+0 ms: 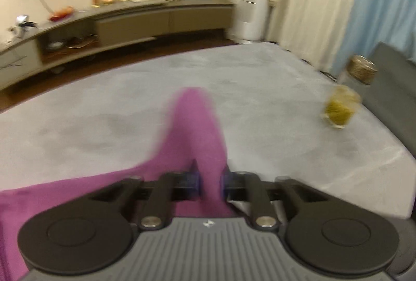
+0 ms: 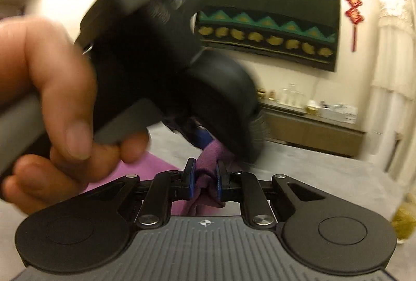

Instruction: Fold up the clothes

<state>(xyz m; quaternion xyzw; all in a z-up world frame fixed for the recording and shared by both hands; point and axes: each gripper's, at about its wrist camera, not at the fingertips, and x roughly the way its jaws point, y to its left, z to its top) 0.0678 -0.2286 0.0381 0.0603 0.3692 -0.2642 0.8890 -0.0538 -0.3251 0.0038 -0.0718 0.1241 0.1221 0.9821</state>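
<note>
The left claw (image 1: 210, 181) pinches a fold of the purple garment (image 1: 192, 130), which stretches away from it across the grey worktop (image 1: 104, 104) and spreads to the lower left. The right claw (image 2: 206, 181) is closed on a bunched corner of the same purple cloth. In the right wrist view, a hand (image 2: 52, 88) grips the other tool's handle, close and blurred. A jar (image 1: 345, 96) with yellow contents stands well apart on the right.
</note>
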